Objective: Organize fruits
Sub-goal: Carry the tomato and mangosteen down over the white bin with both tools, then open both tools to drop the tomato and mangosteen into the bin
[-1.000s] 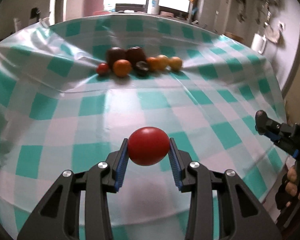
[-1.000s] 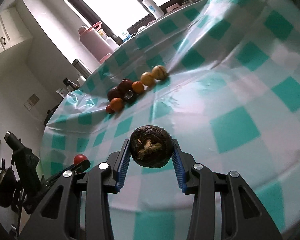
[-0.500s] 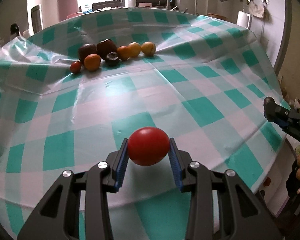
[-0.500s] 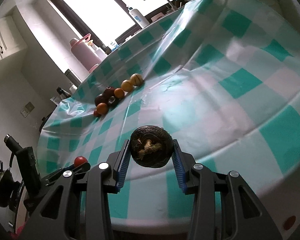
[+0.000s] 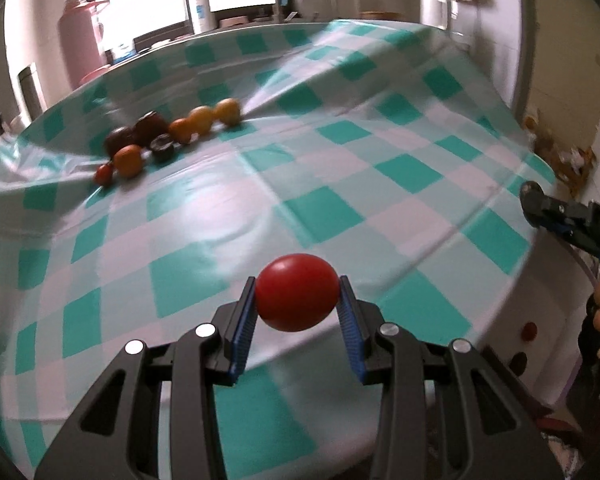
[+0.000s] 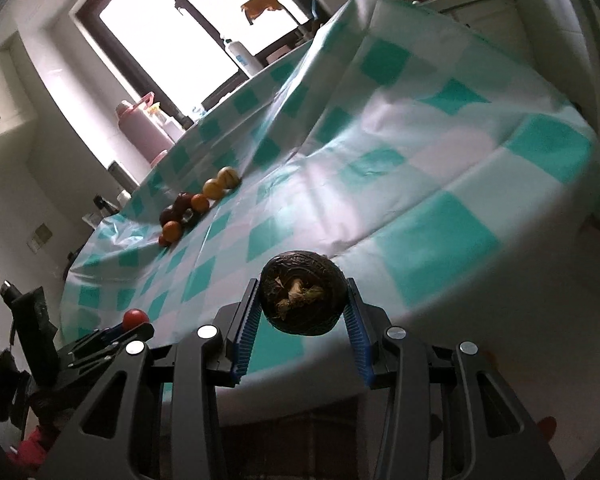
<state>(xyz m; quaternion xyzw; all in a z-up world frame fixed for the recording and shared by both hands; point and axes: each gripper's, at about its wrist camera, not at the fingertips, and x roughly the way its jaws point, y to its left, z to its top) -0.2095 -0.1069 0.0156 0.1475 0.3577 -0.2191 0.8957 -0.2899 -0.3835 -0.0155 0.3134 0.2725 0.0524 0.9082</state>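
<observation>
We have a row of fruit [image 5: 168,140] lined up toward the table's [image 5: 400,184] far left edge, while our left gripper [image 5: 298,300] pinches a red tomato [image 5: 297,297] and our right gripper [image 6: 302,300] pinches a dark wrinkled fruit [image 6: 303,298], both over the near edge, unplaced.

Bare checked tablecloth [image 5: 340,184] ahead, fruit row [image 5: 168,140] blocking far left

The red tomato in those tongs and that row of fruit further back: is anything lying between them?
Nothing: in the left wrist view only bare checked tablecloth lies between the red tomato and the row of fruit.
</observation>
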